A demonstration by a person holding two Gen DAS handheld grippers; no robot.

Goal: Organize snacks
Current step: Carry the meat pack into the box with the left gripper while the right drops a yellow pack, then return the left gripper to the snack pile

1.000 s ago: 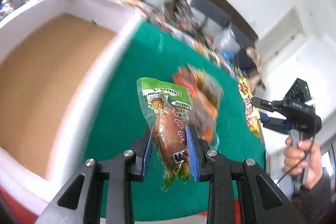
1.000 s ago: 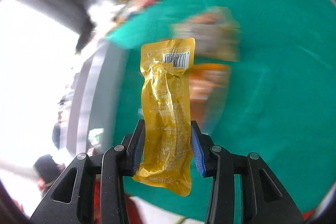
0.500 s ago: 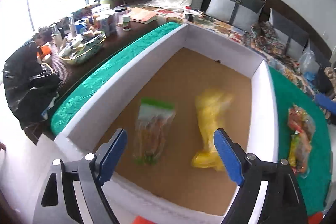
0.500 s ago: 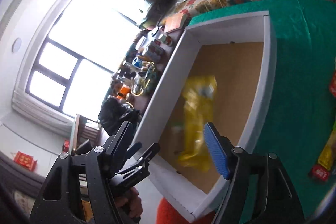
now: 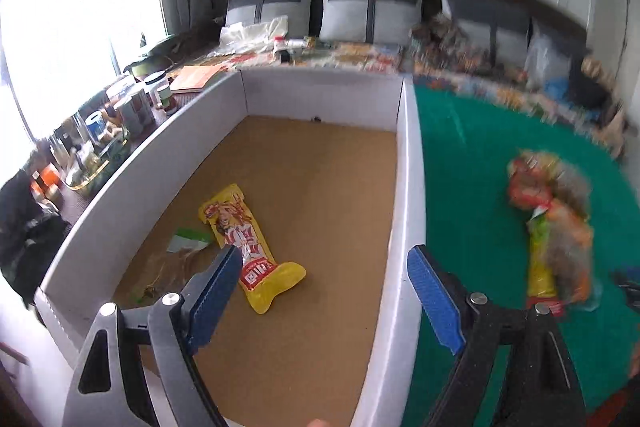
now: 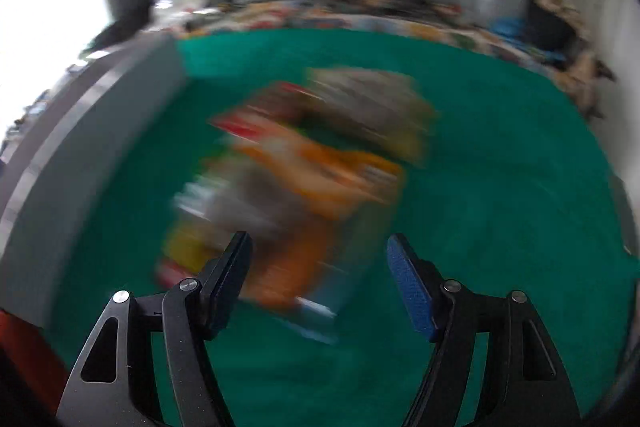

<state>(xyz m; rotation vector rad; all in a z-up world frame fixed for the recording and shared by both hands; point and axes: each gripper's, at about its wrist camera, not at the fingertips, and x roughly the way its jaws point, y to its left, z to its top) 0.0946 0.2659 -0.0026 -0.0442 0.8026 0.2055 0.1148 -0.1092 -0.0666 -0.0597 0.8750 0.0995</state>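
Both the left gripper (image 5: 324, 279) and right gripper (image 6: 318, 267) are spread apart, empty. A yellow packet (image 5: 248, 245) is seen in the box (image 5: 408, 187) at seven o'clock; the snack pile (image 6: 304, 179) is blurred.

A home living room: grey cushions (image 5: 370, 9) line a long sofa (image 5: 360, 55), with a curtained window (image 5: 72, 27) beside it.

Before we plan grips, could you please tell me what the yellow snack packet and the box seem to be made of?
Yellow snack packet: likely glossy plastic film, since it is crinkled, shiny and printed. Box: probably white corrugated cardboard walls, matte, with a brown cork-like speckled floor.
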